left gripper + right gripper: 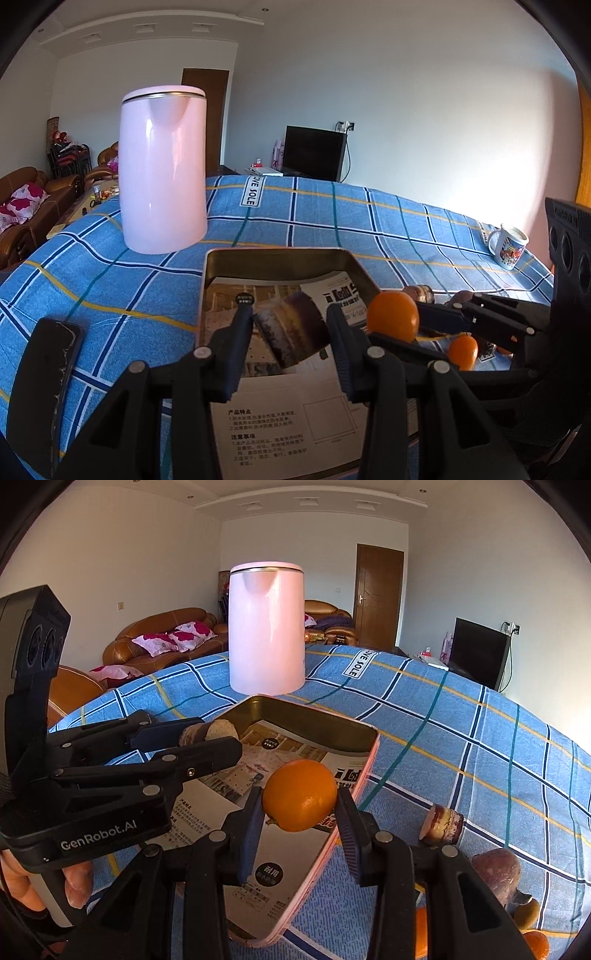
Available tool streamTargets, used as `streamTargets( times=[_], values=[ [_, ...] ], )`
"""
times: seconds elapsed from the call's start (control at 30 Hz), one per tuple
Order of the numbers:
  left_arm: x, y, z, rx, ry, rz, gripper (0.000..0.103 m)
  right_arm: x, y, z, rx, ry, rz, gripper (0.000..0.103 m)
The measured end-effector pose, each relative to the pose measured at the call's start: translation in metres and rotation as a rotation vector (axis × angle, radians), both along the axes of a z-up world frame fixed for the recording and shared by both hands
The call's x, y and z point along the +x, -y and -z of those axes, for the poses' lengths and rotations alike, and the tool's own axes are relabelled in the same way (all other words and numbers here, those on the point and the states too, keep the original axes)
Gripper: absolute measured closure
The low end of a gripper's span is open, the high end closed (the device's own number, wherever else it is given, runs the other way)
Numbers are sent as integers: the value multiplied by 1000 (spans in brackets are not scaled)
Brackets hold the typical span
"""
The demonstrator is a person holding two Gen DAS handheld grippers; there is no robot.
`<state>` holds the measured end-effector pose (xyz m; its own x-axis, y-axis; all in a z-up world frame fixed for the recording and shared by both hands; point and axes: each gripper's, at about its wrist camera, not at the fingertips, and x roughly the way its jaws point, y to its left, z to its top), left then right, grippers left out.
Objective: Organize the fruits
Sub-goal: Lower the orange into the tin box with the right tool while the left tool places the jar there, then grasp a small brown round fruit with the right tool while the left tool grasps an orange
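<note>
The orange [300,794] sits clenched between the right tongs [301,812], above the tray [364,734] lined with printed paper. At ten o'clock, the left tongs [207,738] grasp a brown root piece [216,732].

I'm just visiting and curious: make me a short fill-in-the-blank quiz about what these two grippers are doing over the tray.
1. The right gripper holds a round ____ fruit.
2. The left gripper holds a cut piece of ____ sweet potato.
3. Behind the paper-lined metal tray stands a tall ____ kettle.

Missing words: orange; purple; pink
</note>
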<state>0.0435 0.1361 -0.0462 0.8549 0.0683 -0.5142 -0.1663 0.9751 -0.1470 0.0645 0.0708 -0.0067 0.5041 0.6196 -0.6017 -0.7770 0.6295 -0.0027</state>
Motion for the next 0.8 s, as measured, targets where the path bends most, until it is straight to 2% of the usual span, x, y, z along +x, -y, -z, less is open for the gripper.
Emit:
streamTargets(
  times=[0.23, 0.27, 0.3, 0.37, 0.43, 0.6, 0.8],
  values=[
    [-1, 3, -1, 4, 2, -7, 58, -2, -5, 2, -25, -6, -19, 61],
    [-2, 4, -2, 5, 7, -9, 55, -2, -3, 1, -14, -5, -17, 55],
    [-3, 5, -4, 4, 16, -15, 45, -3, -1, -1, -1, -6, -15, 45],
    [-8, 6, -10, 11, 40, -35, 30, -5, 6, -3, 11, 6, 6, 33],
    [-13, 10, -15, 13, 63, -26, 29, -8, 17, -7, 31, 12, 13, 33],
    [-22, 22, -22, 15, 91, -5, 20, -22, 74, -16, 72, 48, 70, 33],
    [-20, 56, -21, 25, 85, 66, 20, -28, 169, -11, 76, 54, 266, 34]
  ],
)
